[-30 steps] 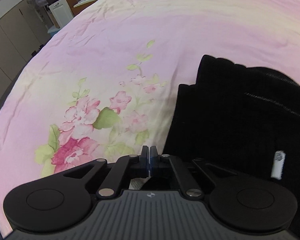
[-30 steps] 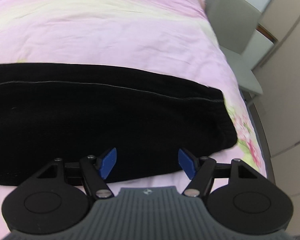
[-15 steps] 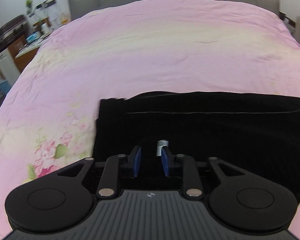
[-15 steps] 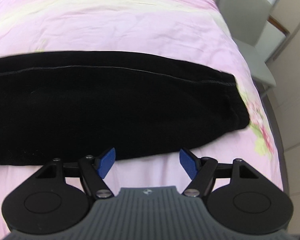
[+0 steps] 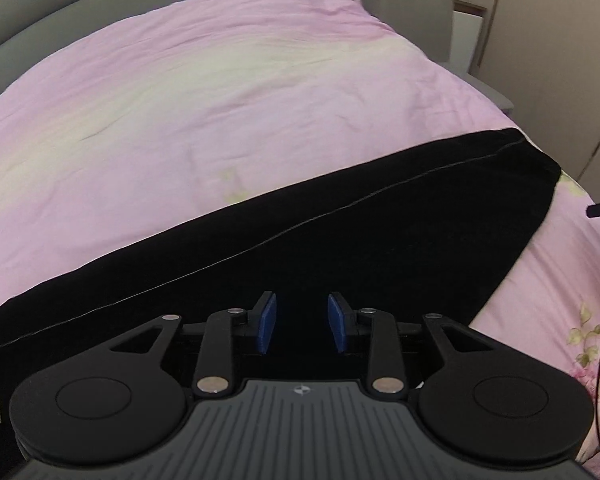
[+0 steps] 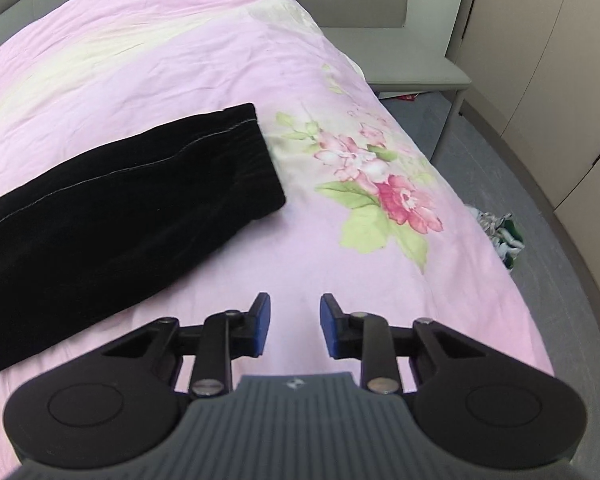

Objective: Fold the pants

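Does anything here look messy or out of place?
On the bed, no: the black pants lie flat on the pink cover. Only a crumpled green-and-white thing lies on the floor beside the bed.

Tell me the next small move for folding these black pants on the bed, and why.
Probably bring the right tongs across to the cuff end of the pants. They hang over bare pink bedspread beside the cloth, jaws closing on nothing. The left tongs are over the pants, jaws opening, gripping nothing. The pants lie long and flat, so a fold needs that end lifted.
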The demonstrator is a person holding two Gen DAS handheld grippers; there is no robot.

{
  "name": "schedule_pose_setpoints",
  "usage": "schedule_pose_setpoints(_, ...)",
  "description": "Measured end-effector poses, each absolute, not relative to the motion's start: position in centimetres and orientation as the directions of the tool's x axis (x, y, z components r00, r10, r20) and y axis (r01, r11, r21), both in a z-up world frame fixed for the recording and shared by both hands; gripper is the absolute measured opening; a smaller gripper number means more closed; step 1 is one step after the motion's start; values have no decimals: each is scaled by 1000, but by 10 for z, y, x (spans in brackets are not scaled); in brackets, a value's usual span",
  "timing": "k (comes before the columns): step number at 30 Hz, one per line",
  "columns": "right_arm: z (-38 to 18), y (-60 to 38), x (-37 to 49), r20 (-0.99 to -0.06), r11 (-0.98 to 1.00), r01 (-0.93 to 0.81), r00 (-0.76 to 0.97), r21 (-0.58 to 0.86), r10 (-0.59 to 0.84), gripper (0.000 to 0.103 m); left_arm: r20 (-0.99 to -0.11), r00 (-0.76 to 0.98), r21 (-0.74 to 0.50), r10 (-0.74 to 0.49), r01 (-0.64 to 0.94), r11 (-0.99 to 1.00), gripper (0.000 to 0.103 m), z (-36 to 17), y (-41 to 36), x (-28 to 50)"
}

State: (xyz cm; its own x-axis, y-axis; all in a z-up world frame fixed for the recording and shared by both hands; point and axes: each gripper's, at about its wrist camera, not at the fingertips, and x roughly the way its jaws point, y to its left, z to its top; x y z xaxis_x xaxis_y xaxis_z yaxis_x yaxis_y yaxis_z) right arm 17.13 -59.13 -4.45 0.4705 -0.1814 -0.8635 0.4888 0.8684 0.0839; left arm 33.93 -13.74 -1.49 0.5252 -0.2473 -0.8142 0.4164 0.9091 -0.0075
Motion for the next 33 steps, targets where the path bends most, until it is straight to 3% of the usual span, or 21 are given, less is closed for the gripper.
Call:
schedule_pose_setpoints(3, -51, -610, 170, -858, 871, 475, 493, 125, -145, 24, -810, 504, -3, -301, 509, 861, 46, -28, -207, 346)
schedule_pose_setpoints(11, -59, -629, 185, -837, 928, 349, 541, 128, -88, 24, -774, 438, 7, -457, 727, 686, 55, -63, -388, 340)
schedule_pose_setpoints(17, -69, -644, 185, -828, 964, 253, 556, 85, -73, 24, -742, 494, 143, -453, 777, 613, 60, -102, -477, 340)
schedule_pose_setpoints(19, -72, -650, 185, -820, 965, 241, 569, 103, -55, 24, -721, 553, 212, -418, 750, 627, 56, -109, -485, 342)
schedule_pose_setpoints(21, -75, -651, 185, -815, 971, 215, 579, 105, -40, 24, -720, 533, 168, -444, 755, 634, 20, -111, -480, 350)
schedule_pose_setpoints(22, -75, -651, 186, -811, 974, 200, 585, 107, -31, 24, -715, 513, 119, -474, 758, 641, 18, -106, -473, 355)
schedule_pose_setpoints(23, -76, -651, 186, -806, 977, 184, 591, 111, -19, 24, -700, 522, 104, -488, 750, 653, 8, -100, -469, 358)
schedule_pose_setpoints(31, -76, -638, 204, -767, 986, 102, 641, 133, 37, 25, -638, 594, 130, -490, 711, 691, 7, -40, -458, 380)
schedule_pose_setpoints(33, -75, -638, 211, -749, 980, 90, 659, 175, 73, 30, -634, 600, 141, -488, 710, 689, 7, -32, -457, 380)
